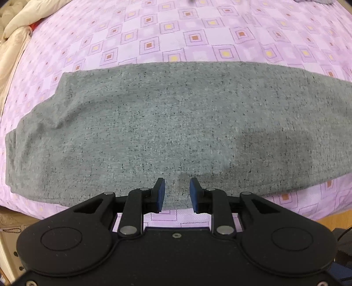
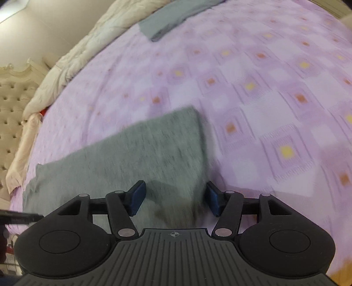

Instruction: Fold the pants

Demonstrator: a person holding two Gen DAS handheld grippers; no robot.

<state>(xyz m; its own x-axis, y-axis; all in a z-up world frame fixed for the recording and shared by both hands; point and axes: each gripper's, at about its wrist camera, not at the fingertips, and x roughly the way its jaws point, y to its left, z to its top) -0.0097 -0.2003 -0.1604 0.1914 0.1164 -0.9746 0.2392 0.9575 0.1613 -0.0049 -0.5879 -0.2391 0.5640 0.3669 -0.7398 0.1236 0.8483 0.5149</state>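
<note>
Pants [image 1: 176,123] flat on bedsheet [image 1: 198,37], folded

The right gripper [image 2: 176,198] points down over the near end of the grey pants [image 2: 136,154], its blue-padded fingers [image 2: 137,198] spread wide with nothing pressed between them; the pants lie flat on a bed [image 2: 264,99] covered in a lilac sheet with orange and yellow squares; the view is blurred; another grey garment [image 2: 169,19] lies at the far edge, well apart; a cream quilt [image 2: 72,61] is bunched along the left side, beside a tufted headboard [image 2: 11,105].
</note>
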